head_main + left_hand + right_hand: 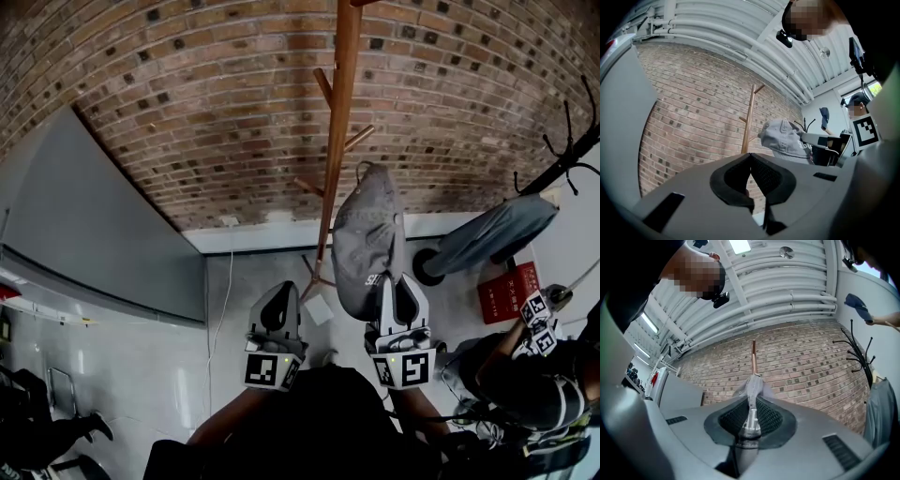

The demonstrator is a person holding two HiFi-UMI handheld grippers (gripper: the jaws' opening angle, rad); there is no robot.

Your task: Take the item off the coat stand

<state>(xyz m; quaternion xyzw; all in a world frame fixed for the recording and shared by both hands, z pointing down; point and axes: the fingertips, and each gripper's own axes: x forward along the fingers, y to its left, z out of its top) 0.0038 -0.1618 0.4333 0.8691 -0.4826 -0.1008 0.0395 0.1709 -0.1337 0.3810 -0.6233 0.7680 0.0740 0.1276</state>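
A grey baseball cap [367, 239] hangs in front of the wooden coat stand [339, 103], just right of its pole and below a short peg. My right gripper [396, 286] is shut on the cap's lower edge. In the right gripper view the cap [753, 387] shows edge-on, pinched between the pads, with the stand's pole [753, 357] behind it. In the left gripper view the cap [785, 140] sits apart from the pole [749, 117]. My left gripper [278, 295] hovers left of the cap, shut and empty.
A black coat stand [562, 159] with a grey garment [497, 234] stands at the right, by a red sign [506, 291]. Another person with marker cubes [536, 323] is at the lower right. A grey panel [94, 225] leans at the left; a brick wall lies behind.
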